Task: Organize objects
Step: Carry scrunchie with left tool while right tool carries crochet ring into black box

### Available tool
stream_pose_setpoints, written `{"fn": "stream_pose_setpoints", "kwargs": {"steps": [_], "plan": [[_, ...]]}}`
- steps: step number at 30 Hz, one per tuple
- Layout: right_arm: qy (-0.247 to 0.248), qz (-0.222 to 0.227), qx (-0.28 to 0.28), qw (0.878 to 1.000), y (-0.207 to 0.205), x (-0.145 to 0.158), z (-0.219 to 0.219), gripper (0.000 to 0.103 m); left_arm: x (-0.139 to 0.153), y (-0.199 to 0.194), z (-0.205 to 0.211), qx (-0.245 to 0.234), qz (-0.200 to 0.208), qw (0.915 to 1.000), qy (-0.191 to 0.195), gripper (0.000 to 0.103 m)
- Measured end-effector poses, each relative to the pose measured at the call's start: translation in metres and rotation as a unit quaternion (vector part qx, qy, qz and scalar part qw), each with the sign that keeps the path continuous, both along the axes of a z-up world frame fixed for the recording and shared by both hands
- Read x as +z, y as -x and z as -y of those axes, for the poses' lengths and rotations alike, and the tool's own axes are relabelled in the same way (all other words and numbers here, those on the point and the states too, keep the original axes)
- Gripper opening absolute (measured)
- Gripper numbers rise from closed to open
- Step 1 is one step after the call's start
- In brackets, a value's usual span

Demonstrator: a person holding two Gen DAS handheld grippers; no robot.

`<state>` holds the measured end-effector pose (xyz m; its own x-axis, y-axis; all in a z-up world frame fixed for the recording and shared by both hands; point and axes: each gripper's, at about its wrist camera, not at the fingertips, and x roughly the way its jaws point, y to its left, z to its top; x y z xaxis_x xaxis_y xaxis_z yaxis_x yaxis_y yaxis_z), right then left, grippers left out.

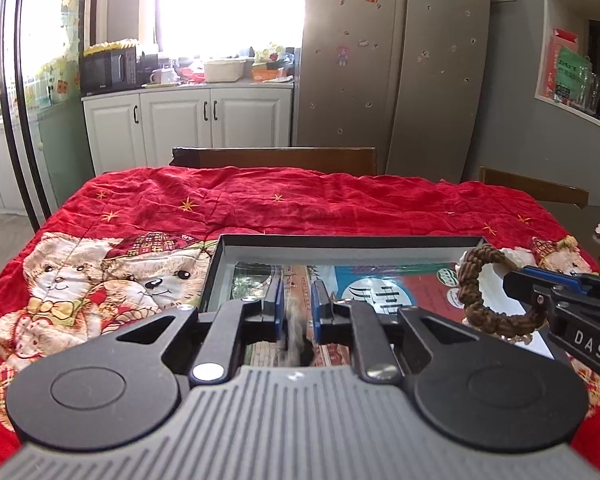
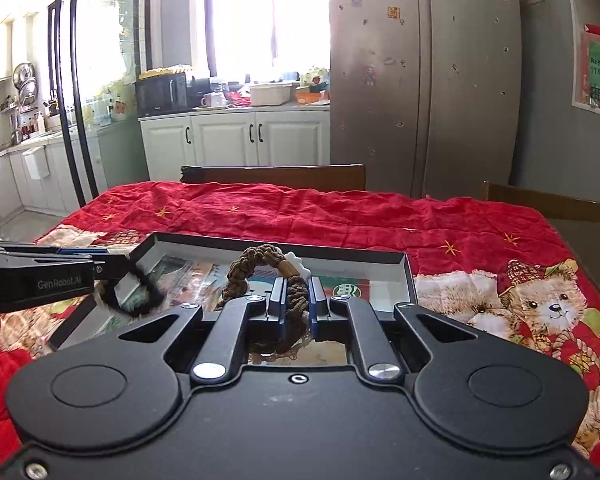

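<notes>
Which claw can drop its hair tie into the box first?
Probably the right claw: its brown braided hair tie hangs over the middle of the open box. The left claw holds a dark hair tie by the box's left rim.

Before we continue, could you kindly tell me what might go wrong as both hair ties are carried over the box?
1. The right claw pinches the brown hair tie by one strand; it could slip outside the box.
2. The left claw and its black hair tie hover nearby; the claws might collide.

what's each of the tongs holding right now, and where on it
Right tongs: brown braided cord ring, pinched across its near band. Left tongs: a blurred dark fuzzy ring, gripped at its edge.
</notes>
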<state>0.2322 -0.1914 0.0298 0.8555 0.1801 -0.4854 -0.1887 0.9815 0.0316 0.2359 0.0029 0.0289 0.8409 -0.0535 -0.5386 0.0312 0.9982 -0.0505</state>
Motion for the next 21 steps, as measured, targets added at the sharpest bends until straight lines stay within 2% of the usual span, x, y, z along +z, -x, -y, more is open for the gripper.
{"fn": "stream_pose_setpoints", "kwargs": {"steps": [10,21], "plan": [[-0.006,-0.022,-0.017,1.000,-0.037,-0.026,0.004,0.010,-0.016,-0.031,0.002,0.002,-0.014,0.9999,0.007,0.018],[0.001,-0.060,-0.007,0.998,-0.058,-0.055,-0.003,0.010,-0.035,-0.045,-0.015,0.007,-0.044,0.9986,0.027,0.018]]}}
